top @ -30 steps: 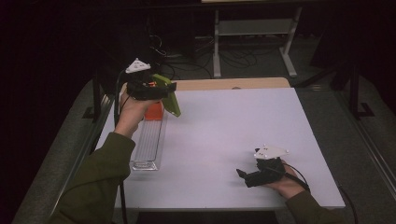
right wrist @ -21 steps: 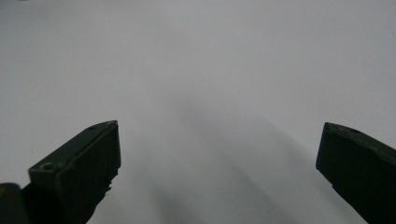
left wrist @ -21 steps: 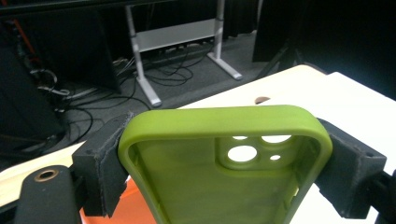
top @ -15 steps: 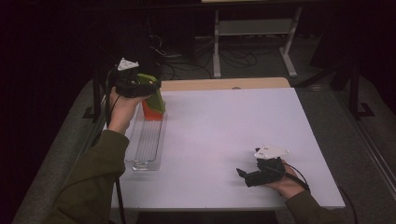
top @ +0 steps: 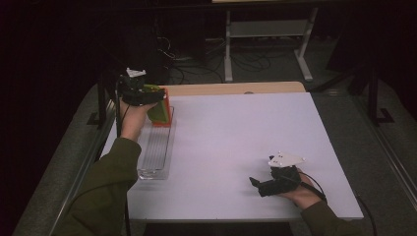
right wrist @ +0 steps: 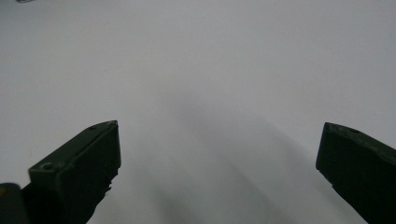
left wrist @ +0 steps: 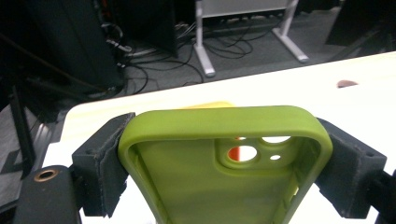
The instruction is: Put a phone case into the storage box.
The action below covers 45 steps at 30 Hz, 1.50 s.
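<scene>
A green phone case (left wrist: 224,158) sits between the jaws of my left gripper (left wrist: 224,154), which is shut on its two long sides. In the high view the left gripper (top: 147,96) holds the green case (top: 158,110) upright at the far end of a clear ridged rack (top: 155,152), just in front of an orange case (top: 166,105) standing there. Orange shows through the green case's camera hole. My right gripper (top: 256,184) rests low on the white table (top: 236,132) at the near right, jaws wide apart, with bare table between them (right wrist: 219,154).
A pale wooden strip (top: 236,88) runs along the table's far edge. Beyond it are a dark floor with cables (left wrist: 154,70) and a grey stand (top: 265,34). The rack lies along the table's left edge.
My left gripper has carried the green case down and to the left, from above the rack's far end to beside the orange case. The right gripper has stayed still.
</scene>
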Each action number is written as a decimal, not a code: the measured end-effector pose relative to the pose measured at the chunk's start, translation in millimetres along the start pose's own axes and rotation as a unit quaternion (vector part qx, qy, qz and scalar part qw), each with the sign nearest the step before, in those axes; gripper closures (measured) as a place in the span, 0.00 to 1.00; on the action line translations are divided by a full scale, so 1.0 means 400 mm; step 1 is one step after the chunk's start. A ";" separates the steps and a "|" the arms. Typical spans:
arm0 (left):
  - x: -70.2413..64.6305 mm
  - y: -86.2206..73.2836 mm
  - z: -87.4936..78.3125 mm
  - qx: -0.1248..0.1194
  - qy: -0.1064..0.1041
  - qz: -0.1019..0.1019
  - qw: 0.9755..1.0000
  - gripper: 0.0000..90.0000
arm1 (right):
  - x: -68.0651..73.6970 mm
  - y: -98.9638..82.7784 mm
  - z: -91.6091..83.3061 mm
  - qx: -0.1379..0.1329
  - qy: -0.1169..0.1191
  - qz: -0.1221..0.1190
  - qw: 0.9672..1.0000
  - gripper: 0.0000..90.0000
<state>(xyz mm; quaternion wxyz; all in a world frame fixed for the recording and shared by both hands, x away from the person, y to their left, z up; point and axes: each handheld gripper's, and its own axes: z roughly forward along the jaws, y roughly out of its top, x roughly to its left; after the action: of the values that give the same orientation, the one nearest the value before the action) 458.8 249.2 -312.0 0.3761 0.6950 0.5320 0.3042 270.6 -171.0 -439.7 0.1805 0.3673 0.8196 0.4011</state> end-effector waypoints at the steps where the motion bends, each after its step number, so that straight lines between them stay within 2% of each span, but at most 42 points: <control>1: -0.002 -0.004 0.006 -0.001 0.001 -0.009 1.000 0.17 | 0.000 0.000 0.000 0.000 0.000 -0.001 1.000 0.00; 2: 0.001 -0.007 0.008 0.007 0.003 0.001 1.000 0.17 | 0.000 0.000 0.000 -0.001 0.000 -0.001 1.000 0.00; 4: -0.005 -0.014 0.016 0.007 0.003 -0.007 1.000 0.17 | 0.000 0.000 0.000 -0.001 -0.001 -0.002 1.000 0.00; 13: -0.017 -0.040 0.047 0.027 0.022 0.005 0.999 0.16 | 0.001 0.001 -0.001 0.001 -0.001 -0.003 1.000 0.00; 17: -0.020 -0.048 0.059 0.035 0.031 0.005 0.999 0.16 | 0.001 0.001 -0.001 0.001 -0.001 -0.001 1.000 0.00; 20: -0.022 -0.054 0.068 0.037 0.034 -0.002 0.999 0.16 | 0.001 0.001 0.000 0.002 -0.001 -0.001 1.000 0.00; 33: -0.026 -0.063 0.092 0.037 0.062 -0.007 0.997 0.16 | -0.001 0.001 -0.002 0.002 -0.002 -0.007 1.000 0.00; 39: -0.024 -0.066 0.104 0.036 0.067 -0.008 0.997 0.16 | 0.003 0.001 -0.002 0.000 0.001 0.006 1.000 0.00; 42: -0.026 -0.067 0.109 0.032 0.066 -0.008 0.997 0.15 | -0.001 0.000 -0.001 0.003 -0.002 -0.008 1.000 0.00; 45: -0.029 -0.068 0.116 0.029 0.068 -0.004 0.997 0.15 | 0.000 0.000 -0.001 0.003 -0.001 -0.007 1.000 0.00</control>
<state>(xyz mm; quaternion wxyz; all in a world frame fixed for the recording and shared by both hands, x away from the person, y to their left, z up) 480.2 232.8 -359.9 0.3201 0.6810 0.5677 0.3339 270.6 -171.3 -439.6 0.1834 0.3628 0.8230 0.3969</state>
